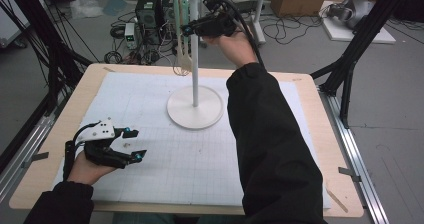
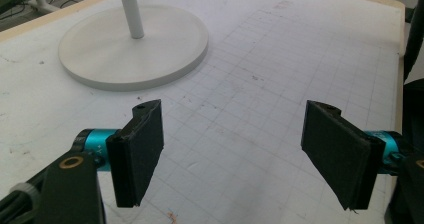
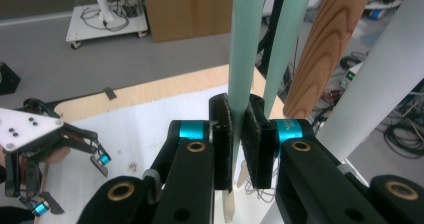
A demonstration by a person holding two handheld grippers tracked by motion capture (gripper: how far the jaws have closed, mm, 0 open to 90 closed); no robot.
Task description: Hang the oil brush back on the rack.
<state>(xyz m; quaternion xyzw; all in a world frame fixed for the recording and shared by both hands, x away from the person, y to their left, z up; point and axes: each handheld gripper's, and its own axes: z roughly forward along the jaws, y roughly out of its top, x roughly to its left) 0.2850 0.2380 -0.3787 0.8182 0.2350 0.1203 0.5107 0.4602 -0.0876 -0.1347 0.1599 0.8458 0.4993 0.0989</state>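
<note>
My right gripper (image 3: pixel 238 144) is clamping a pale green utensil handle (image 3: pixel 245 49), its pads squeezing the handle from both sides as it is hanging beside the white stand (image 1: pixel 194 64)'s pole, near the stand's top. A second green handle (image 3: pixel 285 44) and a wooden handle (image 3: pixel 327 49) are hanging just beside it; their tops are running out of frame. My right arm is reaching up and forward past the stand's base. My left gripper (image 2: pixel 232 149) is resting low on the gridded mat (image 1: pixel 200 154), jaws spread wide around nothing, near the base.
</note>
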